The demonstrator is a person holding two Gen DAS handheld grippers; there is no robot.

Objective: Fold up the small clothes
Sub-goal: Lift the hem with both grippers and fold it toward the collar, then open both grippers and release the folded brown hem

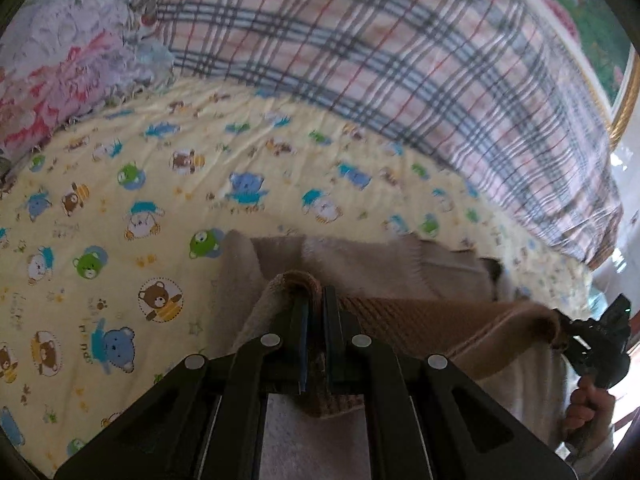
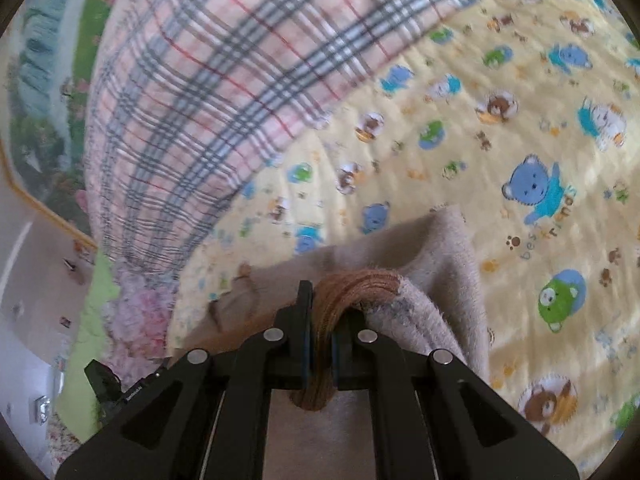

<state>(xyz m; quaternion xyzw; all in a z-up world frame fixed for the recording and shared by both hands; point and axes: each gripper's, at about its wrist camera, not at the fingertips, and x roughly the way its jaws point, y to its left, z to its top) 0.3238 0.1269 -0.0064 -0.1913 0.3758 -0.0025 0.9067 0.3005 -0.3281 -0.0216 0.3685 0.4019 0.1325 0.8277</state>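
Observation:
A small beige fleece garment (image 1: 372, 268) with a brown ribbed waistband (image 1: 432, 320) hangs stretched between both grippers above the yellow bear-print bed sheet (image 1: 160, 200). My left gripper (image 1: 314, 300) is shut on one end of the waistband. My right gripper (image 2: 320, 304) is shut on the other end, where the brown band (image 2: 352, 284) bunches between its fingers. The right gripper also shows at the right edge of the left wrist view (image 1: 592, 336), with the hand that holds it. The beige cloth (image 2: 440, 280) droops below toward the sheet (image 2: 520, 120).
A pink and grey plaid quilt (image 1: 380, 52) lies folded along the far side of the bed, also in the right wrist view (image 2: 192, 92). A crumpled floral blanket (image 1: 60, 60) lies at the far left. A framed landscape picture (image 2: 44, 92) hangs on the wall behind.

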